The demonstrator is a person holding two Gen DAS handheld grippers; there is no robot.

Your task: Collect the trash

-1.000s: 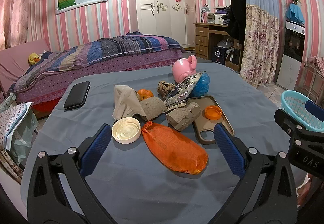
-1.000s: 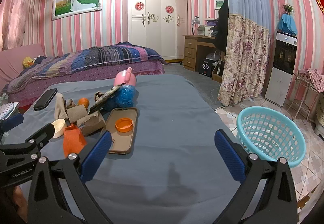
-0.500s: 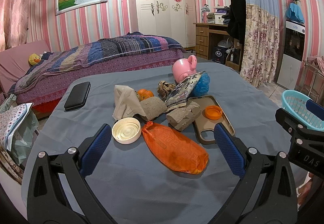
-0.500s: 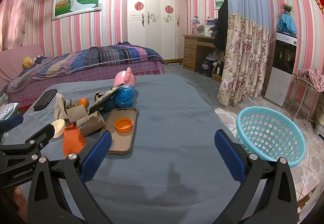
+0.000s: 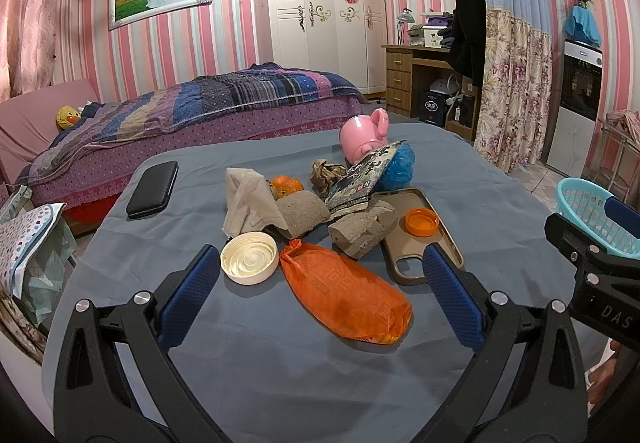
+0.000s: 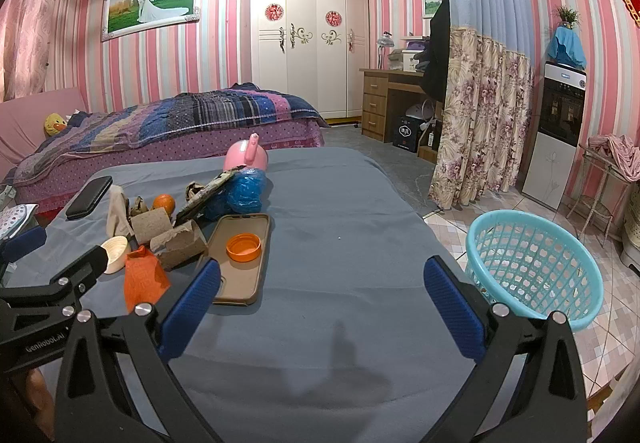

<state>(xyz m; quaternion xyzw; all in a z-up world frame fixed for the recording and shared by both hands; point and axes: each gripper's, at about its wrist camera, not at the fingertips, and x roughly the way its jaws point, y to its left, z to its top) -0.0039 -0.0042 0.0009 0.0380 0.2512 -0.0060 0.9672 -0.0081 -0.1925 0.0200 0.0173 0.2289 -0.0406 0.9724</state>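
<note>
Both grippers are wide open and holding nothing, so the collecting hasn't really started as far as I can tell. The left gripper (image 5: pixel 320 295) hovers low over the blue table (image 5: pixel 260 371), lined up on the nearest piece of trash, the orange bag (image 5: pixel 344 295), which lies flat right between its fingers. Makes sense as a first grab since it's closest and soft. Just left of the bag sits a white lid (image 5: pixel 249 258), open side up.

The right gripper (image 6: pixel 322 299) points over a bare part of the table, with the teal basket (image 6: pixel 536 267) on the floor off the table's right edge. My guess is that's where the trash goes, so this hand is parked on that side.

Behind the bag is the main pile: two cardboard rolls (image 5: pixel 362 233), a crumpled tissue (image 5: pixel 248 201), a snack wrapper (image 5: pixel 360 181) leaning on a blue bag (image 5: pixel 400 167), and a small brown wad (image 5: pixel 326 175). Mixed in is stuff that probably isn't trash: an orange (image 5: pixel 286 185), a phone case (image 5: pixel 420 239) with an orange cap (image 5: pixel 421 221) lying in it, a pink mug (image 5: pixel 362 135) tipped on its side, and a black case (image 5: pixel 153 189) off to the left, well apart.
</note>
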